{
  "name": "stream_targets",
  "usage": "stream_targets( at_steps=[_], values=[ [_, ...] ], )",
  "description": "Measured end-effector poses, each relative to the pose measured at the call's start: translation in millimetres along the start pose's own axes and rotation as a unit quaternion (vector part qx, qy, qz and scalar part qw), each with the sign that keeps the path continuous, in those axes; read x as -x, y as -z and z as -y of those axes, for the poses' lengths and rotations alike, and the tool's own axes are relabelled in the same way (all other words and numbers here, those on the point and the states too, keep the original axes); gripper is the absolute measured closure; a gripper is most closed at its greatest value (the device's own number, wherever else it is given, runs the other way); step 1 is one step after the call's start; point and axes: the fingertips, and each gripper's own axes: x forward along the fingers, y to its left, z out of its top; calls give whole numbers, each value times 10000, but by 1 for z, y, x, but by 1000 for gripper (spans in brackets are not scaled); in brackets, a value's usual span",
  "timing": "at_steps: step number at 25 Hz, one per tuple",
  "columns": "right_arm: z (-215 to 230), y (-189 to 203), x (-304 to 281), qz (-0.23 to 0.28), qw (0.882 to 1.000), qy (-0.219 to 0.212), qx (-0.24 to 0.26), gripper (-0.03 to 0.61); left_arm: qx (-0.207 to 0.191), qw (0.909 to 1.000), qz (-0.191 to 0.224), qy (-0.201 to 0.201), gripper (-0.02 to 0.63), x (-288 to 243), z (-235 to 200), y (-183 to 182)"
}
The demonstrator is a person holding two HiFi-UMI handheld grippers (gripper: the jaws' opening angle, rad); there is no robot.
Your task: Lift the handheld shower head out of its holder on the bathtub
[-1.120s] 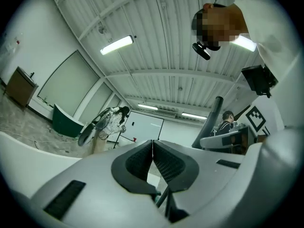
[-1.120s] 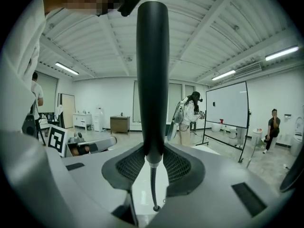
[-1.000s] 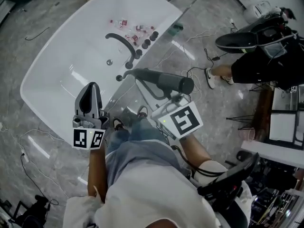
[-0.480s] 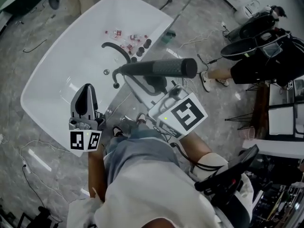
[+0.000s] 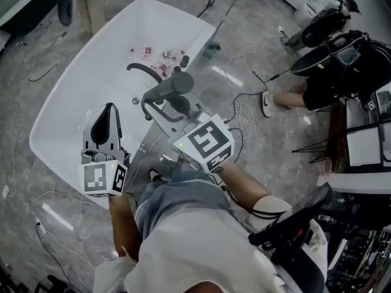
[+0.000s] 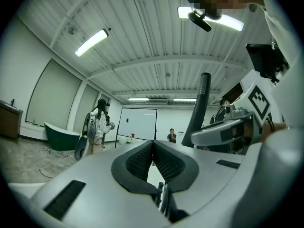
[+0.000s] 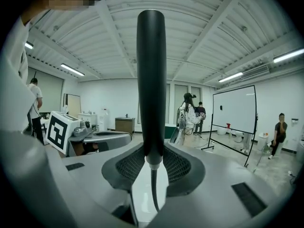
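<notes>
Shower head [image 5: 174,85] rose and tipped upright, clear of the bathtub [image 5: 58,105] rim.
Right gripper [image 5: 181,107] clamped its handle; left gripper [image 5: 108,110] closed, empty; lift looked essentially complete.

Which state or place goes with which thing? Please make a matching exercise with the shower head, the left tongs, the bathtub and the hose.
1 shower head
2 left tongs
3 bathtub
4 hose

A white, in front of the person
B shut, nothing between
C hangs under the handle
D upright, clamped in the right tongs

Pairs: 1-D; 2-B; 3-A; 4-C
</notes>
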Motion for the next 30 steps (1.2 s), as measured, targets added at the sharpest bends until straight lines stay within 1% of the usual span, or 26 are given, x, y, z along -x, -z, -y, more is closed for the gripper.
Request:
stream_targets(
  at_steps=[3, 5, 8, 12, 16, 21, 25, 30],
  values=[
    [-15, 12, 20, 55, 10000, 38, 22, 453, 113, 9999, -29, 23, 595, 16, 15, 7],
    [-19, 22, 24, 63, 10000, 59, 9, 453, 103, 9999, -89, 30, 595, 19, 19, 19],
    [-15, 27, 21, 66, 9999, 76, -26, 453, 91, 9997, -219, 61, 595, 12, 20, 29],
    [-11, 29, 15, 57, 9999, 102, -34, 453, 77, 9995, -305, 97, 595, 6, 18, 35],
    [-6, 38, 15, 50, 9999, 136, -39, 453, 102, 9994, -284, 165, 595, 2, 22, 42],
    [-10, 46, 21, 39, 9999, 108, -63, 453, 172, 9997, -88, 141, 595, 12, 30, 40],
    [-16, 52, 24, 15, 9999, 95, -39, 454, 209, 9994, -143, 223, 595, 18, 35, 43],
    [-19, 54, 26, 37, 10000, 66, -51, 453, 257, 9994, -82, 204, 595, 23, 36, 44]
  ],
)
